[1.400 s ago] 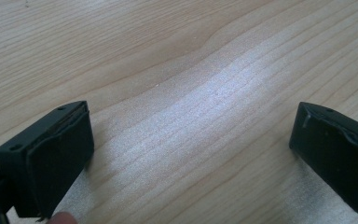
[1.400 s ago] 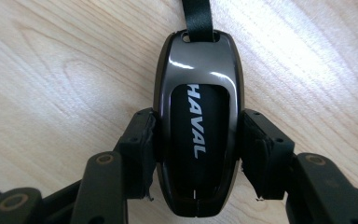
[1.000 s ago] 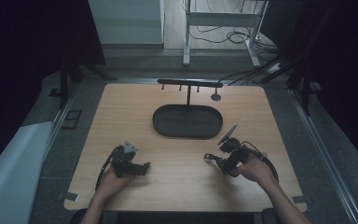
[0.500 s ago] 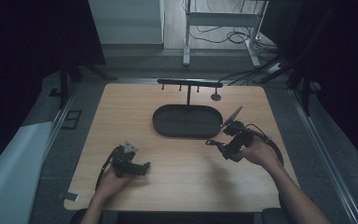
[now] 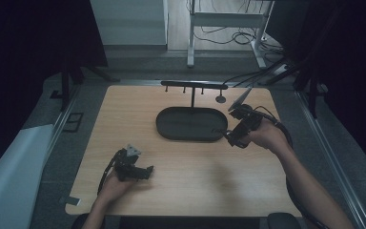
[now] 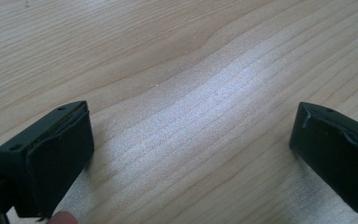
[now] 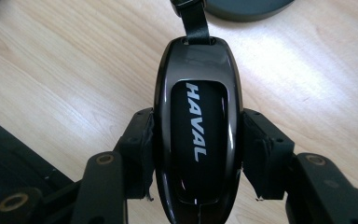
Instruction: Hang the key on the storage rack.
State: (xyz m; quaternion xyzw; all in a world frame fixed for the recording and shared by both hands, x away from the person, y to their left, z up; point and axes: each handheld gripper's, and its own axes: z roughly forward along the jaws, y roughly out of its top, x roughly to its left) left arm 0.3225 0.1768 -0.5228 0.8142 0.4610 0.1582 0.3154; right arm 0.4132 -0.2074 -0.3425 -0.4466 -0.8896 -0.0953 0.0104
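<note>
Gripping a black "HAVAL" key fob (image 7: 196, 126).

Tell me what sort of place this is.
Probably a lab or workshop set up for recording handling tasks. A lone wooden table stands between dark curtains, loose cables lie on the floor behind it, and a person works with handheld grippers.

A: Surface?
B: Light wooden table (image 5: 186, 191). A dark oval tray (image 5: 161, 125) sits at its far middle.
A: Behind the tray?
B: A black T-shaped rack (image 5: 194, 86), with a small round disc (image 5: 220, 99) near its right end. Cables (image 5: 228, 36) lie on the floor beyond, and a white sheet (image 5: 9, 176) lies left of the table.
</note>
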